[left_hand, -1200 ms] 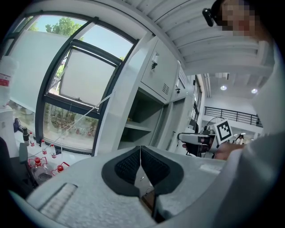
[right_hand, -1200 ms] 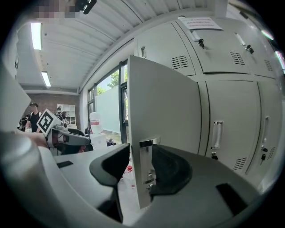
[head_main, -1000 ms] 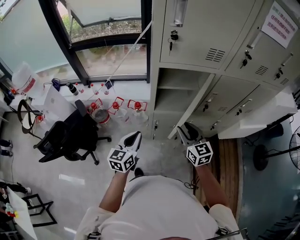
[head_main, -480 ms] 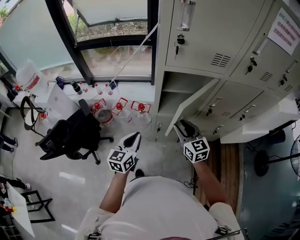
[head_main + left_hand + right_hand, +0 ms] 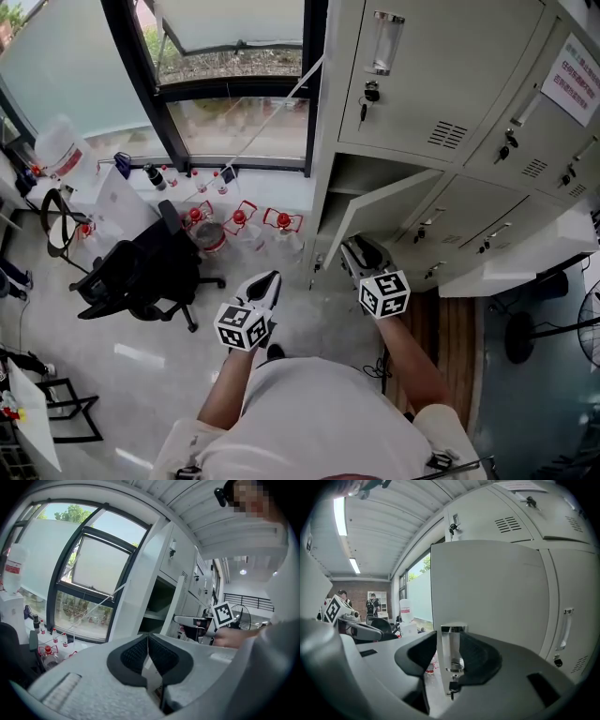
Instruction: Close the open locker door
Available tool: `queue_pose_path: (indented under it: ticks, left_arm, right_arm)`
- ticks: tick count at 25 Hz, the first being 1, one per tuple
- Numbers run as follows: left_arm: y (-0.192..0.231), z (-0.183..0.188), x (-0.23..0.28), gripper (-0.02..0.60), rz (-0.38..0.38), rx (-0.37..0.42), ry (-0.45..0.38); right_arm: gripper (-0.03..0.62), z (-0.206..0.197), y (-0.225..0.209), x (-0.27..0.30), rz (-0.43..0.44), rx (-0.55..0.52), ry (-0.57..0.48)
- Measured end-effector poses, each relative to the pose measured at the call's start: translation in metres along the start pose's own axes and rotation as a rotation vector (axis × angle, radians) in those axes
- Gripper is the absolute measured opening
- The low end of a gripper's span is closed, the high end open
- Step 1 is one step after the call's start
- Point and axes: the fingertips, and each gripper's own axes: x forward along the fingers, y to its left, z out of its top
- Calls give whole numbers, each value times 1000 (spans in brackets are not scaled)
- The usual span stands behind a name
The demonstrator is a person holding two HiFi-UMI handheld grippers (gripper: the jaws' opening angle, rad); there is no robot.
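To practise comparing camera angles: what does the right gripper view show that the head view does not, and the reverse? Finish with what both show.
Only the right gripper view: the chrome door handle gripped between the right gripper's jaws, the key hanging under it, and two people by a far brick wall.
Only the head view: the open compartment behind the door, the right gripper's marker cube, the person's torso and a fan.
Both: the open locker door, the left gripper and the big water jug.
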Motion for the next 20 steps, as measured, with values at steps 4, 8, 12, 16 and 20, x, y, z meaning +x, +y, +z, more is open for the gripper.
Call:
queue_pose_path:
  ticks: [4,8,12,16,20]
  left_arm:
    - [4,2,1,17,5,-1,-2]
    - [8,0,2,15,11,-3,7]
    - [10,3,4,15,9,-2,10]
    - [11,5,5,17,2,3,10]
    - [14,6,3,15,3,5,10]
  right_arm:
    - [152,2,-6,14,-11,3,-1]
    - [150,4,-12,25,-20,8,-3]
    - [150,10,-16,37,-25,6,-4]
    - [152,15,-21,49,-38,8,-8]
    - [150,18,-28,60,-54,14,-9]
